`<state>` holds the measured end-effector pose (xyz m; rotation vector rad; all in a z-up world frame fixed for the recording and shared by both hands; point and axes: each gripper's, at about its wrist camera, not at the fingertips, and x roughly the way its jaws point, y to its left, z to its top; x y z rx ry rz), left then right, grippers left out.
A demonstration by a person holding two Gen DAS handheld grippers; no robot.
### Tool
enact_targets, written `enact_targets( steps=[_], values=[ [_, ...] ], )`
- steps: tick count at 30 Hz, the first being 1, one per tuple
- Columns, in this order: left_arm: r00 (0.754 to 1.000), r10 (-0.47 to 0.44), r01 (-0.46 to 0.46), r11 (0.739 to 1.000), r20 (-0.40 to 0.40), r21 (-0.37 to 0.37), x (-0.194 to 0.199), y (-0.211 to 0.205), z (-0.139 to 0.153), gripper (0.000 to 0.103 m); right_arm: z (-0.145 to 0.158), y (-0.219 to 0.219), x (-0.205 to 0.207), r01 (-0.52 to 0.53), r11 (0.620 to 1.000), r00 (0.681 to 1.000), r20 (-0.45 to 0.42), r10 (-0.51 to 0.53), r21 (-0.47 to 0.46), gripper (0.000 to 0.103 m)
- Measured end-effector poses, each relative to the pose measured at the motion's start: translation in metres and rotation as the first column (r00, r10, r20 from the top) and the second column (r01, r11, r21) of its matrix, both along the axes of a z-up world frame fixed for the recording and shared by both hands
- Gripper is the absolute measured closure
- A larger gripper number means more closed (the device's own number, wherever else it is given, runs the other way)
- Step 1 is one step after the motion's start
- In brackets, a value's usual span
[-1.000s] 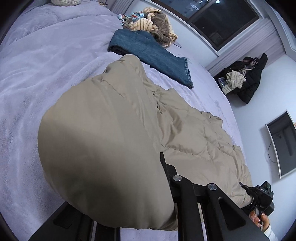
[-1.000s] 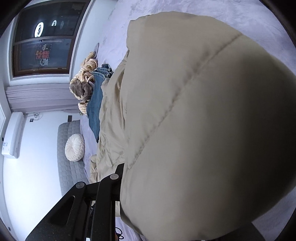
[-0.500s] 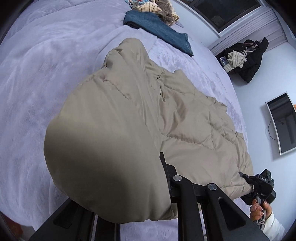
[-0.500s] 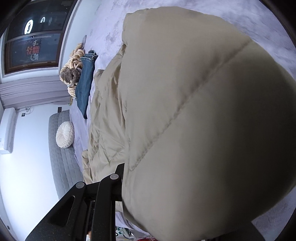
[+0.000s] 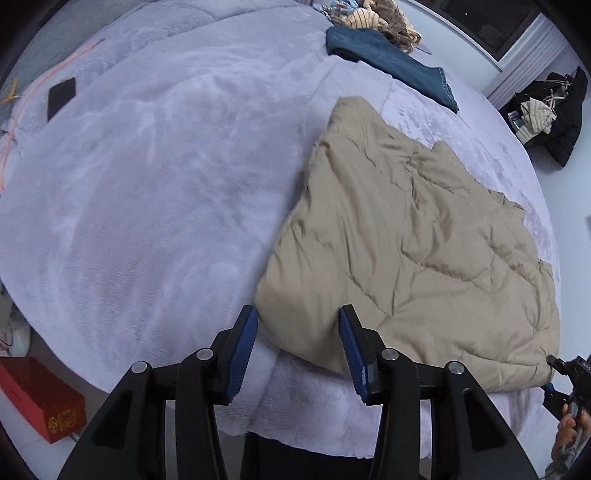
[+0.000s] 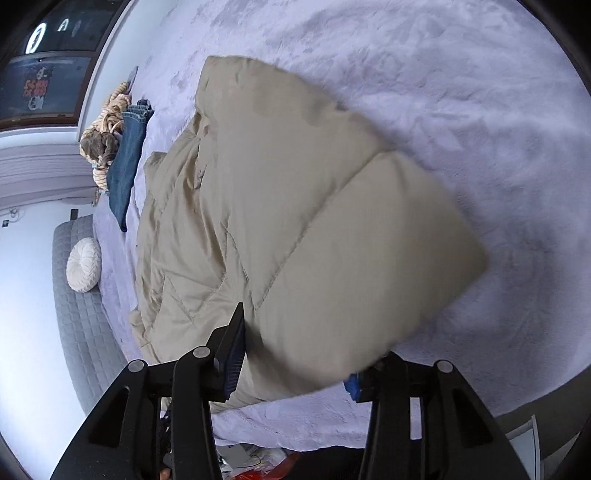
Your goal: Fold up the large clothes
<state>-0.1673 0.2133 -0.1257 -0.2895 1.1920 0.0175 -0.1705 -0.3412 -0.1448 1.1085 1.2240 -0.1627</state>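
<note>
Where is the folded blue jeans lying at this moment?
The blue jeans lie at the far end of the bed, upper right in the left wrist view, just beyond the beige padded coat and beside a pile of striped clothes.

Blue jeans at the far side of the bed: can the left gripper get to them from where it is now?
Probably not without moving: the left gripper sits open at the bed's near edge, over the tan quilted coat; the blue jeans lie well beyond the coat's far end.

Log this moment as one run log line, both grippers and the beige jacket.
left gripper: open, jaws just opened | right gripper: open, jaws just opened, jacket edge between | beige jacket: released, lying on bed
</note>
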Motion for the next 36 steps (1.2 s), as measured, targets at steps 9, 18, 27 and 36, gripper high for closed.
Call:
enact_targets(
  steps=[9, 18, 27, 36],
  values=[
    [0.995, -0.094, 0.095, 0.995, -0.021, 0.037, 0.034, -0.028, -0.009, 0.055, 0.053, -0.012, -0.027, -0.022, 0.961, 1.000, -0.003, 0.022, -0.277, 0.072],
    [0.976, -0.139, 0.157, 0.983, -0.165, 0.099, 0.043, -0.039, -0.033, 0.048, 0.067, 0.028, -0.009, -0.176, 0.953, 0.981, 0.032, 0.190, -0.245, 0.072],
    [0.974, -0.209, 0.213, 0.976, -0.083, 0.044, 0.028, -0.066, 0.033, 0.017, 0.068, 0.070, 0.016, -0.283, 0.944, 0.954, 0.052, 0.295, -0.169, 0.071],
    [0.987, -0.160, 0.162, 0.982, -0.022, 0.101, 0.011, -0.083, 0.059, 0.001, 0.088, 0.086, 0.017, -0.381, 0.902, 0.912, 0.081, 0.403, -0.202, 0.042]
  ],
)
